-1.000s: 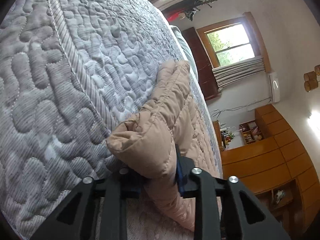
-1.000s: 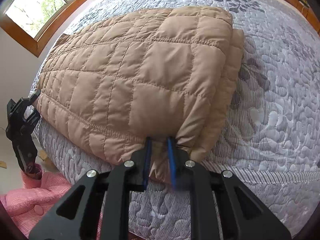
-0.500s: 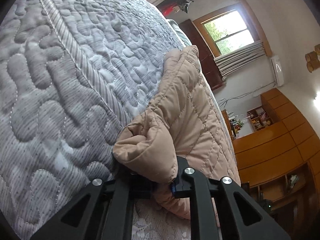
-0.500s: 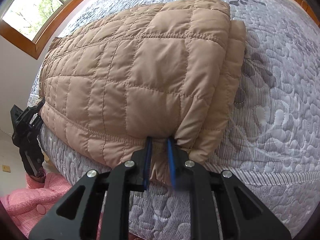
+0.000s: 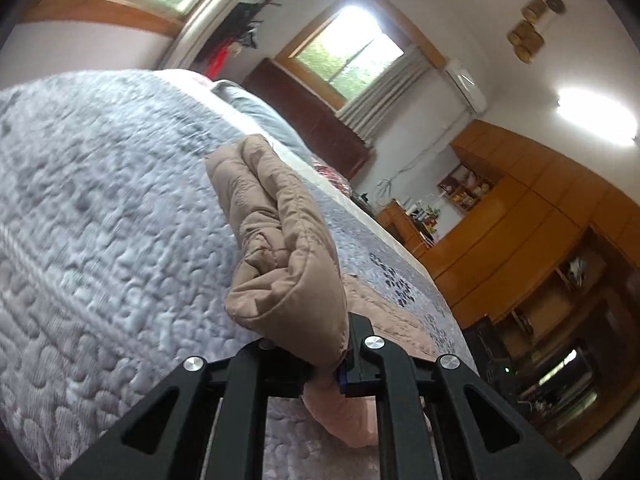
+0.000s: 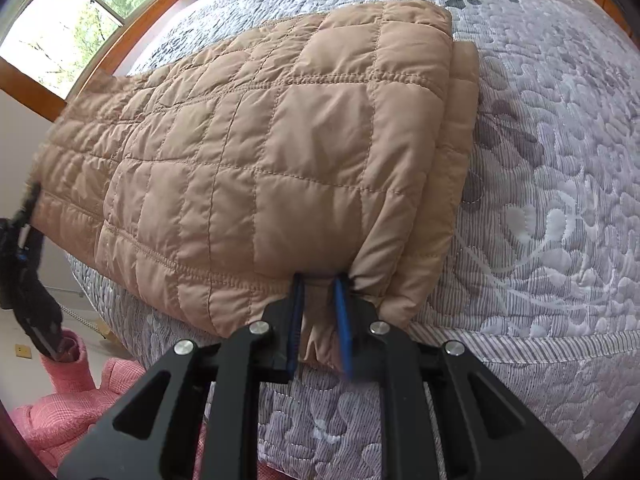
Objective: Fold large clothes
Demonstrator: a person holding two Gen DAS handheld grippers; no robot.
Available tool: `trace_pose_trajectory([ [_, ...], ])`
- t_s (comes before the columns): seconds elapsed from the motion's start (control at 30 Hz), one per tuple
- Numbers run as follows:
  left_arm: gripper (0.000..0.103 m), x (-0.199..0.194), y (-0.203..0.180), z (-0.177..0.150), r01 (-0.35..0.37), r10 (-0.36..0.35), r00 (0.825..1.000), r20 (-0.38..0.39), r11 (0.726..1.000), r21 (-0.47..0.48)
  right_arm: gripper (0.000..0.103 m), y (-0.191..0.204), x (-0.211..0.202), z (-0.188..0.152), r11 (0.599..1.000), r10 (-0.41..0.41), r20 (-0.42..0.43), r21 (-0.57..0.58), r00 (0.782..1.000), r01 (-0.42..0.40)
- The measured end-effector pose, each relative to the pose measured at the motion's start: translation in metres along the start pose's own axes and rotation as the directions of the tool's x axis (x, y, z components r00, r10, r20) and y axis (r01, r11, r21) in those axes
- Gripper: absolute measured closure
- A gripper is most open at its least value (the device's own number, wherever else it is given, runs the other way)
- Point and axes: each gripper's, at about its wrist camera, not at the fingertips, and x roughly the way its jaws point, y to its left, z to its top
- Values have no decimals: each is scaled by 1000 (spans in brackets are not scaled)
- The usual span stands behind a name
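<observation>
A wide bed fills the room's middle, covered in a grey-lilac quilted bedspread stitched with leaf and pebble shapes and a striped band near the edge. Behind it stand a long run of orange-brown wooden cupboards with open shelves, a dark headboard, and two windows with green outside; an air conditioner hangs high on the pale wall. On the floor beside the bed lies something pink and knitted.

The tan quilted jacket lies folded on the bedspread, reaching to the bed's near edge. The right gripper has its blue-padded jaws clamped on the jacket's near hem at the fold corner. The left gripper holds the other end, its jaws closing on a thick bunch of the padded cloth, which stands raised off the bedspread there. From the right side, that left gripper shows as a dark blur at the jacket's far end.
</observation>
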Motion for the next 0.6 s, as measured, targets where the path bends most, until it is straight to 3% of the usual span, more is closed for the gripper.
trace_pose_trajectory([
  [0.13,92,23,-67,2,90,-77,994,-73,976,199,88,2,-1,-4,1000,5,6,6,1000,-5],
  [0.23,92,45,-99,-11,140,-97,982,-161,949,282,88,3,-1,-7,1000,13,9,10,1000,-13],
  [0.43,92,95,-134,-43,201,-67,938,-340,904,377,87,2,-2,-1,1000,19,1,10,1000,-19],
  [0.6,92,123,-140,-77,214,-14,897,-443,889,405,87,1,-3,0,1000,22,-4,6,1000,-22],
])
